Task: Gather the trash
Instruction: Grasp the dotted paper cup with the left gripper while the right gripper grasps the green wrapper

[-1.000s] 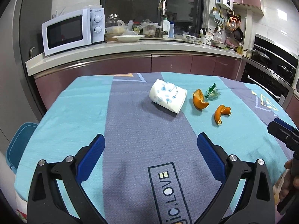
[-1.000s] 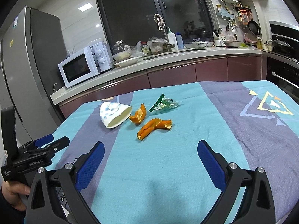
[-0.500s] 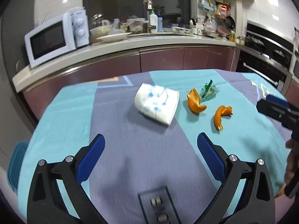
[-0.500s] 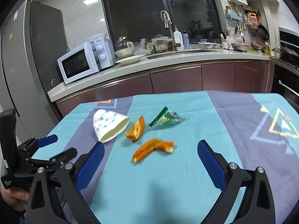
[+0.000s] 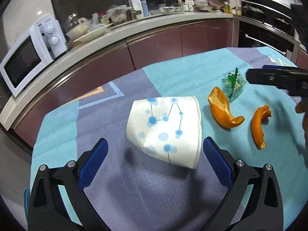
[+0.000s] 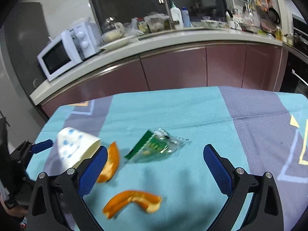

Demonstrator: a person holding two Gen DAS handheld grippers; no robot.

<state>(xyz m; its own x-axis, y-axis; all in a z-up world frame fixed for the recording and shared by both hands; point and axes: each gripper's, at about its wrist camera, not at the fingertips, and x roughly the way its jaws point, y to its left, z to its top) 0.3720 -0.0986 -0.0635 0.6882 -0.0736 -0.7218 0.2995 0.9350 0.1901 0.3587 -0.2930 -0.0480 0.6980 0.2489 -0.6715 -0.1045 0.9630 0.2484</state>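
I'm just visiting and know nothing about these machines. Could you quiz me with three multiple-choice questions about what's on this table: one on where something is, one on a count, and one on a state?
1. Where does the paper cup lie relative to the orange peels?
A. To their left in the left wrist view
B. Between them
C. On top of them

2. How many orange peel pieces are on the tablecloth?
A. One
B. Two
C. Four

3. What state are the left tongs in?
A. Shut on the cup
B. Shut on a peel
C. Open, holding nothing

Answers:
1. A: the cup lies on its side, left of the curled peel and the long peel.
2. B: only those two pieces show, beside a green snack wrapper.
3. C: the blue pads stand wide apart, short of the cup.
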